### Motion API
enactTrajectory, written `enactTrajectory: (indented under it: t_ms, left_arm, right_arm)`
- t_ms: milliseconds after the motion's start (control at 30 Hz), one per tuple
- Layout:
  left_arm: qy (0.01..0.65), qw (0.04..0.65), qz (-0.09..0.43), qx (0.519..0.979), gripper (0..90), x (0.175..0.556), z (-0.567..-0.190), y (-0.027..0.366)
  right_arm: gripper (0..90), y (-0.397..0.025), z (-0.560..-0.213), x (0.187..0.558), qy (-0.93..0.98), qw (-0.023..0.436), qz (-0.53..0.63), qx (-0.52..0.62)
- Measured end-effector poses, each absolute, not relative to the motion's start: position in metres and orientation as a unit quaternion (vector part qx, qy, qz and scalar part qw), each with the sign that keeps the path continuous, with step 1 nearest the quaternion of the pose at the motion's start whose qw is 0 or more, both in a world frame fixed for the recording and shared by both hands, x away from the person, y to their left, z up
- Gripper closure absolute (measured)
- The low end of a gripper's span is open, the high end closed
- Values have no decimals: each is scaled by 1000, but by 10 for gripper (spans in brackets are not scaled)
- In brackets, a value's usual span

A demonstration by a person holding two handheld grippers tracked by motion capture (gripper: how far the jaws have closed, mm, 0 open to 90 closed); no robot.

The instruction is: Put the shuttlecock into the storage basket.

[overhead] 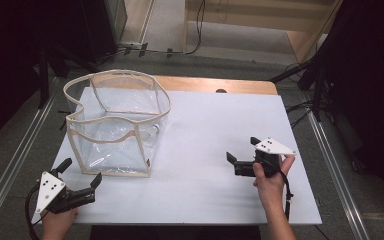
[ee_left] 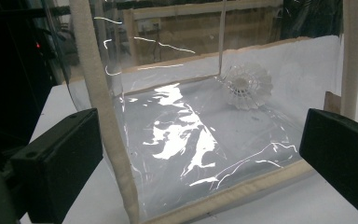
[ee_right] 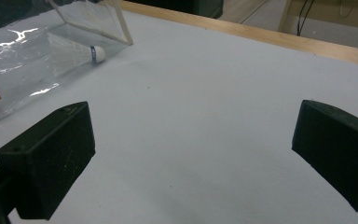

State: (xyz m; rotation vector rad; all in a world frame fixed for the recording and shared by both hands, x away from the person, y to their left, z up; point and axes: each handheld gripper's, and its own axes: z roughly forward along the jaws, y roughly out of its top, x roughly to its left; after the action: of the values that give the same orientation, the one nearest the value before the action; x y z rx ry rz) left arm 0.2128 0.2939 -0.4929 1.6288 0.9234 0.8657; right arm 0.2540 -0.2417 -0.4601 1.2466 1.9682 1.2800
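Fingers on both my grippers stand wide and hold nothing. From the high view, my left gripper (overhead: 81, 175) sits lower left, just before the clear bag (overhead: 117, 125); my right gripper (overhead: 241, 150) hovers centre-right over the desk (overhead: 215, 125). Left gripper view: shuttlecock (ee_left: 247, 86) inside the bag, upper right. Right gripper view: shuttlecock (ee_right: 77, 55) upper left.
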Motion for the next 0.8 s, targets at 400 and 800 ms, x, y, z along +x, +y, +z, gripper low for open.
enactTrajectory:
  t_ms: [400, 800]
  left_arm:
    - [384, 514, 360, 677, 0, 213, -493, 294]
    - [385, 514, 360, 677, 0, 213, -493, 294]
  right_arm:
    - [0, -259, -467, 241, 720, 250, 470, 446]
    - [0, -284, -479, 228, 708, 255, 463, 469]
